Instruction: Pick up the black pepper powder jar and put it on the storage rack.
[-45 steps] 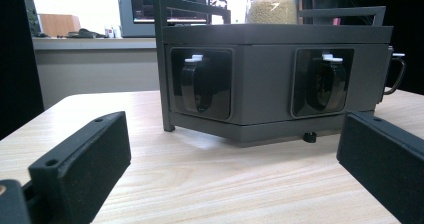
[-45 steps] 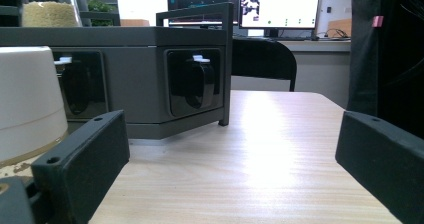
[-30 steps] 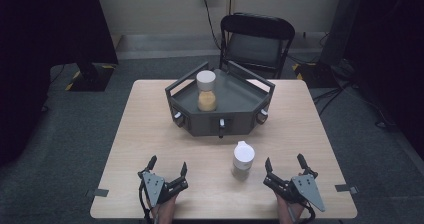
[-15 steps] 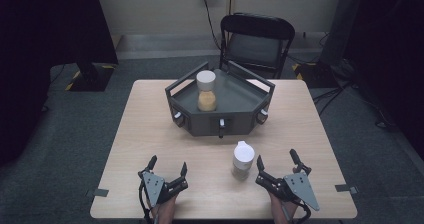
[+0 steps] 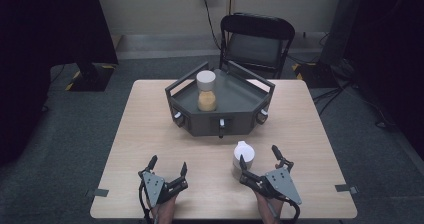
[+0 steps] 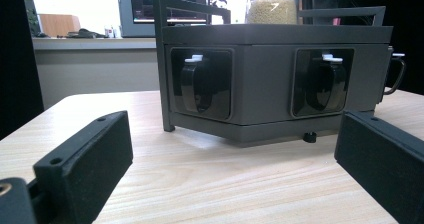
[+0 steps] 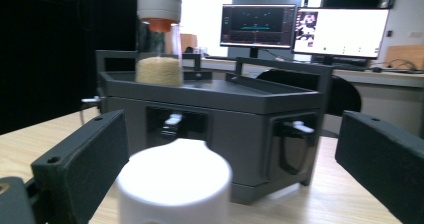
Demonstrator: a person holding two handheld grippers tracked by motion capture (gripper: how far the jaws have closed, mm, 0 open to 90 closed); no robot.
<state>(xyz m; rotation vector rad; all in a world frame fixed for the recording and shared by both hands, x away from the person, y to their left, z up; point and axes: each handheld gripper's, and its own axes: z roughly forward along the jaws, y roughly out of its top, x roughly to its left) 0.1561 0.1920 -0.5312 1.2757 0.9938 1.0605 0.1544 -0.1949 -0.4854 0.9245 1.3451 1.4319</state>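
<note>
A dark grey six-sided box (image 5: 235, 115) stands at the table's far middle, and a clear jar of grain (image 5: 206, 91) with a pale lid rests on its top tray. A small white lidded container (image 5: 243, 155) stands in front of the box. My right gripper (image 5: 258, 155) is open just behind it, its left jaw beside the container. In the right gripper view the white container (image 7: 175, 184) sits low between the jaws, left of centre, with the jar (image 7: 159, 44) beyond. My left gripper (image 5: 168, 165) is open and empty near the front edge, facing the box (image 6: 275, 79).
The box's front faces have recesses with black ring handles (image 6: 197, 84) tipped in white. A black folding chair (image 5: 257, 41) stands behind the table. Bare wood table (image 5: 150, 124) lies left and right of the box. Monitors (image 7: 305, 26) glow on a far desk.
My right gripper has moved left and forward toward the white container, bringing it between the jaws. The left gripper has stayed put.
</note>
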